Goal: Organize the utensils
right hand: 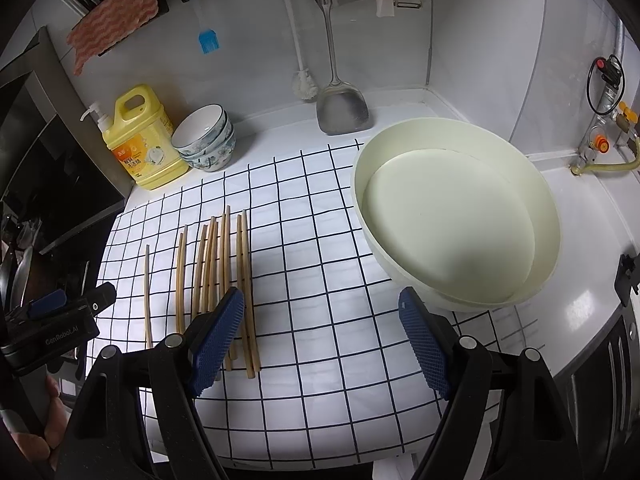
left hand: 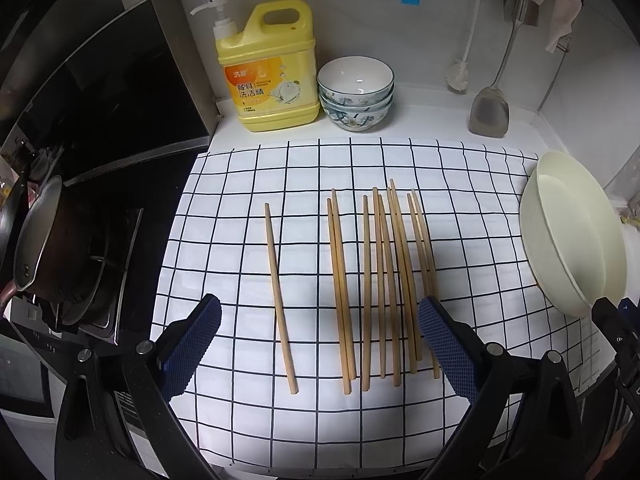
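1. The wooden chopsticks (left hand: 380, 280) lie flat on the checked cloth (left hand: 480, 184) that covers the bench, their long axes running from the near edge toward the back wall. None is lifted.
2. One single chopstick (left hand: 280, 300) lies apart, on the stove side of the bundle.
3. The left tongs (left hand: 320, 344) hang above the near ends with the pads spread wide and nothing between them. The single stick and most of the bundle lie straight ahead in the gap.
4. The right tongs (right hand: 322, 340) are also spread and empty, above bare cloth. The bundle passes under their left pad (right hand: 218, 340), and the cream basin (right hand: 540, 208) stands just ahead on the other side.
5. My judgement: the left tongs are better placed for the sticks. A grip across the narrow width suits them, since they point along the tongs' own line.
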`<state>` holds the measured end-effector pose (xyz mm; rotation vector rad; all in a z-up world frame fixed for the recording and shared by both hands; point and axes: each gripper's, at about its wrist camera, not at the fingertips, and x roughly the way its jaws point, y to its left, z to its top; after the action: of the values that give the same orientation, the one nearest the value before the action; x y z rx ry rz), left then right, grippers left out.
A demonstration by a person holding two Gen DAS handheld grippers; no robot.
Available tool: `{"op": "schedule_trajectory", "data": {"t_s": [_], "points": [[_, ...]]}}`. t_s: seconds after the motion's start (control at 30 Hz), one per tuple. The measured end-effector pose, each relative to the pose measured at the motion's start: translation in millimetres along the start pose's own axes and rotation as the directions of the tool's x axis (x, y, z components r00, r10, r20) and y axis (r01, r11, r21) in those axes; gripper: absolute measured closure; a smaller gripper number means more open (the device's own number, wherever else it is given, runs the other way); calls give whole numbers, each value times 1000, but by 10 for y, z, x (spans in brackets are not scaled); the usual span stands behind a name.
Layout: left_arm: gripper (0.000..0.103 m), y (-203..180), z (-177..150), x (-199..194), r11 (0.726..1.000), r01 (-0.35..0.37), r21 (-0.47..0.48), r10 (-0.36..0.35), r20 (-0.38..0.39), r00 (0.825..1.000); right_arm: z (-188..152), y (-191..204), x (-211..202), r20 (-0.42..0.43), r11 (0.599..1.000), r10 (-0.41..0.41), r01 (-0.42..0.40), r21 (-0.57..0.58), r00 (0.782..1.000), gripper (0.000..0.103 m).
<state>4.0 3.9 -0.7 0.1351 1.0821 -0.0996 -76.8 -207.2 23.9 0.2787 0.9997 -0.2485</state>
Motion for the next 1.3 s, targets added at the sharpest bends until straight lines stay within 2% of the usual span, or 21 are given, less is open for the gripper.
{"op": "schedule_trajectory", "data": {"t_s": [1.3], "points": [[6,11,5,30,1000,-2,2,2,-7,1000,10,-1,21,-2,1000,-3,3,3,1000,27]]}}
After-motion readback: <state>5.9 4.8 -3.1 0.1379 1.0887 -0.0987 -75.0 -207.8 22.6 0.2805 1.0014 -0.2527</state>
